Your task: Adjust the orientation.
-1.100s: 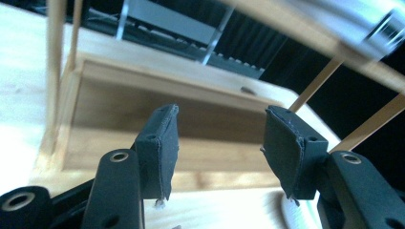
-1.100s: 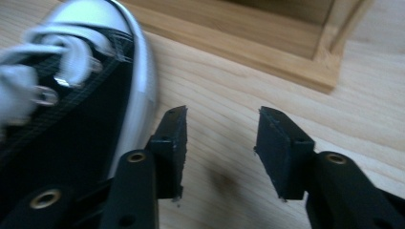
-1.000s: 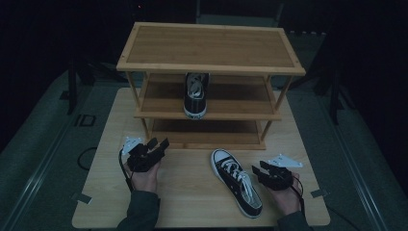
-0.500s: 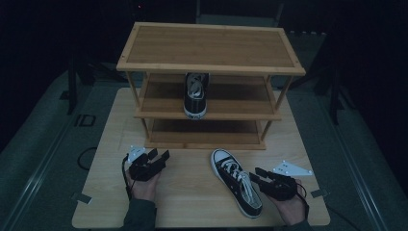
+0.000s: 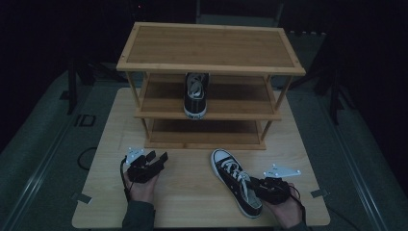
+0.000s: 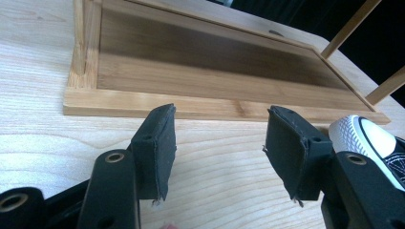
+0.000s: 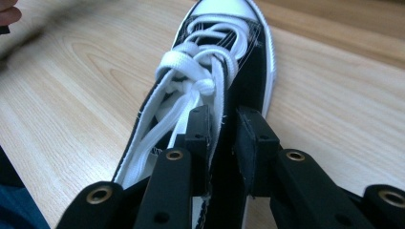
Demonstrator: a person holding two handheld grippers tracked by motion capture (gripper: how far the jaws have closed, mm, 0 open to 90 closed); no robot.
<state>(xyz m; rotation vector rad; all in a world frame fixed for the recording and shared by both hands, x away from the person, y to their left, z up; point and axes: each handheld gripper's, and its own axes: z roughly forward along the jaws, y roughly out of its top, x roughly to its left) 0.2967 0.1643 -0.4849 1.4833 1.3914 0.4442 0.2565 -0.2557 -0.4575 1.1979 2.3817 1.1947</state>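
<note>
One sneaker (image 7: pixel 224 71) wall sits pinched inside the right gripper (image 7: pixel 222 138).

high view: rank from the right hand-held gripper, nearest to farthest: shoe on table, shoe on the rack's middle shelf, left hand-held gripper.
From the right hand-held gripper:
1. Shoe on table, right at its jaws, which grip the collar.
2. Left hand-held gripper, across the table's near edge to the left.
3. Shoe on middle shelf, back in the rack.

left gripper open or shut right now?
Open. In the left gripper view, the left gripper's two jaws stand wide apart, bare table between them, nothing held.
</note>
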